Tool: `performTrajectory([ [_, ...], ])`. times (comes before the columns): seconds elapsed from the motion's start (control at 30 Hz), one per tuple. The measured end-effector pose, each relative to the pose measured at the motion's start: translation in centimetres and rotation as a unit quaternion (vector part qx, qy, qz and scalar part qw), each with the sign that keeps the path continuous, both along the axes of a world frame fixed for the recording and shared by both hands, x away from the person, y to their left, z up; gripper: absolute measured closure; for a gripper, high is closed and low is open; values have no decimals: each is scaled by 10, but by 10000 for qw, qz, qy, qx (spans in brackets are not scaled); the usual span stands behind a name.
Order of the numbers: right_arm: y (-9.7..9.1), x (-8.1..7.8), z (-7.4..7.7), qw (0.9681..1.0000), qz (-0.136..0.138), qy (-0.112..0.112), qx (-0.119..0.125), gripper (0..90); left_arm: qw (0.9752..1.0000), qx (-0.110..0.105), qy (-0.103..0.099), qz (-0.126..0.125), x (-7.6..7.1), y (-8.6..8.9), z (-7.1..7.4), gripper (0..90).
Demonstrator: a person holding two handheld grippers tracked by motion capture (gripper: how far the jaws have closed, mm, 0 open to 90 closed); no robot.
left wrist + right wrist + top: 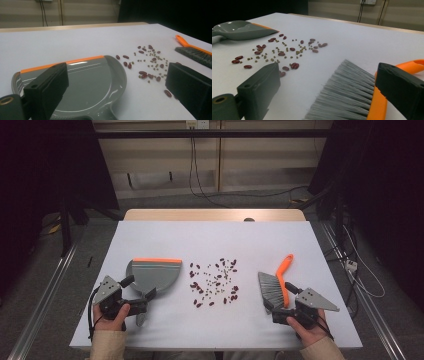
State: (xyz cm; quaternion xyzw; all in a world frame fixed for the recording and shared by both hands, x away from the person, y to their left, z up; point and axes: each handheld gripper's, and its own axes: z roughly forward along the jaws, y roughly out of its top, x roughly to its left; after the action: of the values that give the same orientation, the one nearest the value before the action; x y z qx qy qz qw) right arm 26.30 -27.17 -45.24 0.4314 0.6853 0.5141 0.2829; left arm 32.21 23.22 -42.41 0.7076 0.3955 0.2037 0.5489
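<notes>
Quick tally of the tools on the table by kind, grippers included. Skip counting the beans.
Dustpan: 1
Brush: 1
Tongs: 2, left and right, both open
Total: 4
The beans lie scattered between dustpan and brush, red ones and smaller green ones, too many and too small to count surely.

The dustpan point(85, 85) handle and the brush point(352, 95) bristle tips run off the lower edge.

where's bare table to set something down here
Free: the whole far half of the table, beyond the dustpan, beans and brush; also the near strip below the beans, between the left claw and right claw. Crowded: the middle row.
</notes>
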Motion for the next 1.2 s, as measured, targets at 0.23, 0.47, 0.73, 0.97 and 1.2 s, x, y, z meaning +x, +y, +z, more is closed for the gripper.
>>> performTrajectory([
  [0.23,0,2,0,9999,-46,12,-125,58,10000,-45,10,32,0,1,1,47],
  [0.47,-4,7,2,9998,-199,64,-77,58,10000,-32,2,26,1,1,1,47],
  [0.73,-9,20,7,9987,-397,259,-184,67,10000,-36,-2,14,2,1,0,47],
  [0.97,-16,43,11,9952,-757,575,-211,68,10000,-31,7,-12,3,0,0,47],
  [1.2,-32,72,12,9865,-1288,986,-219,144,10000,-27,23,-2,3,-1,0,47],
])
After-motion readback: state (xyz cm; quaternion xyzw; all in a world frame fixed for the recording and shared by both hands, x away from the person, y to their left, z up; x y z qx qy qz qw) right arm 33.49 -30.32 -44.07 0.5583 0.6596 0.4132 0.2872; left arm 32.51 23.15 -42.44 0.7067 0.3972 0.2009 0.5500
